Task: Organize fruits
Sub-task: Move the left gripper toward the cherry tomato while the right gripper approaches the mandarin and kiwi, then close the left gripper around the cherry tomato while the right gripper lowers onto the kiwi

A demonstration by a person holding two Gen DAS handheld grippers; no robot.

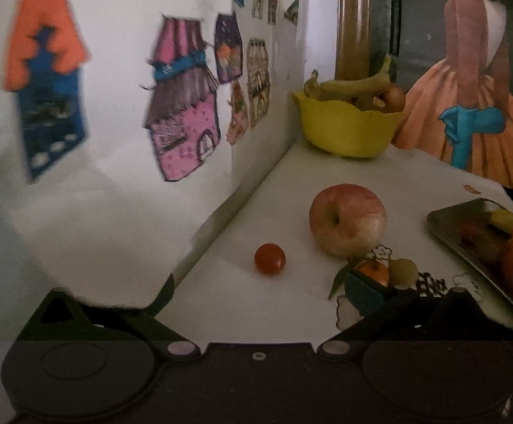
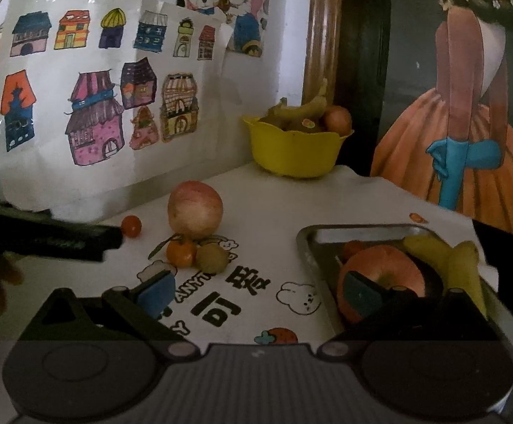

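Four loose fruits lie on the white printed table cover: a small round red cherry tomato, a large pink-red apple just beside it, and in front of the apple a small orange tangerine with a green leaf touching a dull greenish-brown round fruit. At the back, against the wall, a yellow scalloped plastic bowl already holds bananas and round fruit, and to the right a grey metal tray carries another apple and yellow bananas. The left gripper hovers low over the cover with its fingers spread wide and nothing between them, the tomato straight ahead between the fingers' lines. The right gripper is also spread wide and empty, one blue pad near the tangerine, the other in front of the tray's apple. The step in hand looks like the approach to pick a loose fruit, probably the tomato. The next move calls for easing forward to straddle it, then a gentle close, since it is small, round and likely to roll away.
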